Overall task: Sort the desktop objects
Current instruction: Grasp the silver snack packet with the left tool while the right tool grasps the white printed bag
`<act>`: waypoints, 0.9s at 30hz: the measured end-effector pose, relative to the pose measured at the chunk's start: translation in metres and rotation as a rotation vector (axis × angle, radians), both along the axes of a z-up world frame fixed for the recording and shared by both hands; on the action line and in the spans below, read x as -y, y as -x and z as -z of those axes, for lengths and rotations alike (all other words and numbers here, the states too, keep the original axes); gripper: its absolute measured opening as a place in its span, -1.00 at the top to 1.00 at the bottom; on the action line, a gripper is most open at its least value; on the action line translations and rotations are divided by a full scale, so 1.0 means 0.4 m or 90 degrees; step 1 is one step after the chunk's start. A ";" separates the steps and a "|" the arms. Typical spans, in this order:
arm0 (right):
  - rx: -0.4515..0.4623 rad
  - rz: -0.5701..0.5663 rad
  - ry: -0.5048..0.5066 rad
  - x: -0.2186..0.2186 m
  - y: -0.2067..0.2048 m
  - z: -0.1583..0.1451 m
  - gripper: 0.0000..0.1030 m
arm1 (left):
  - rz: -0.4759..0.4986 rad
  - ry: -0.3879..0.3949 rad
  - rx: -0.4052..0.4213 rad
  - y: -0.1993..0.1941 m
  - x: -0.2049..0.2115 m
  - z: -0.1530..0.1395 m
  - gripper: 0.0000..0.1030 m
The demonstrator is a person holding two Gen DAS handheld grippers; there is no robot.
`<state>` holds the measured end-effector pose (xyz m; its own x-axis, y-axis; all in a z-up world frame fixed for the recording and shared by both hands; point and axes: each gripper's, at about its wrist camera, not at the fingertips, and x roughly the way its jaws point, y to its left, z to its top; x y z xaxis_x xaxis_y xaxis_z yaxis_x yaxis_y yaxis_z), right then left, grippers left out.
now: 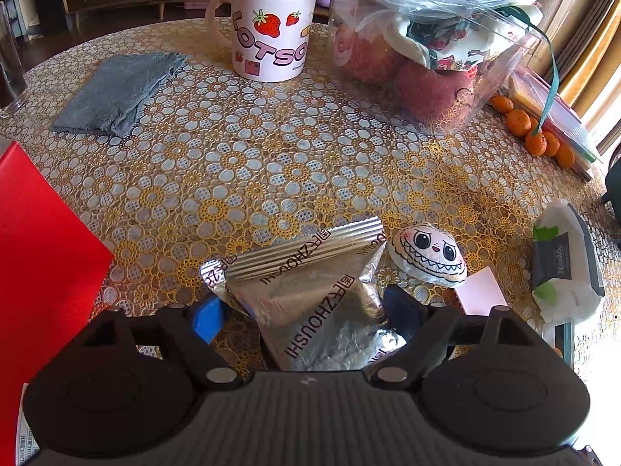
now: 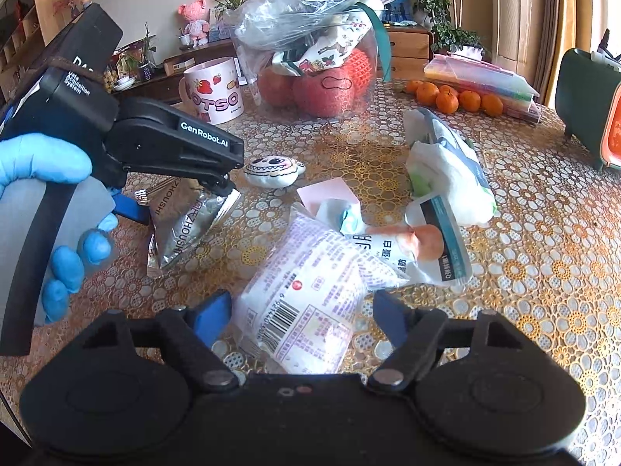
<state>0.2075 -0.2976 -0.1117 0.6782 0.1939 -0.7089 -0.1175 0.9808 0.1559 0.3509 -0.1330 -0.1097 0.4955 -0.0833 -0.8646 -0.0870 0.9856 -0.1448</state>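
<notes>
A crumpled silver foil packet (image 1: 310, 303) lies on the flowered tablecloth (image 1: 271, 147). My left gripper (image 1: 306, 314) straddles it, and its blue pads touch the packet's two sides; the right wrist view shows that gripper (image 2: 174, 194) from the side, held by a blue-gloved hand (image 2: 35, 163). A white printed snack packet (image 2: 306, 291) with a barcode lies between the fingers of my right gripper (image 2: 302, 318). The left pad is at the packet's edge, while a gap shows at the right pad.
A strawberry mug (image 1: 271, 31), a grey cloth (image 1: 116, 89) and a clear bag of fruit (image 1: 427, 46) stand further back. A small plush face (image 1: 427, 256), tissue packs (image 2: 450, 163), a sausage packet (image 2: 423, 248), tangerines (image 2: 454, 99) and a red folder (image 1: 35, 256) also crowd the table.
</notes>
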 end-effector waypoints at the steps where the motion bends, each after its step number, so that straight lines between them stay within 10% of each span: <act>1: -0.002 0.002 -0.007 0.001 -0.002 -0.001 -0.45 | 0.005 0.003 0.003 0.002 0.001 -0.002 -0.39; 10: 0.005 0.014 -0.008 0.000 0.007 -0.007 -0.17 | 0.019 0.018 0.011 0.023 0.002 -0.014 -0.01; 27: 0.022 0.012 0.010 -0.005 0.057 -0.060 -0.15 | 0.080 0.018 0.017 0.151 -0.018 -0.082 0.02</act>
<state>0.1846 -0.2958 -0.0878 0.7051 0.1703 -0.6883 -0.1047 0.9851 0.1364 0.2905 -0.1258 -0.0770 0.5024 -0.1709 -0.8475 0.0414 0.9839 -0.1739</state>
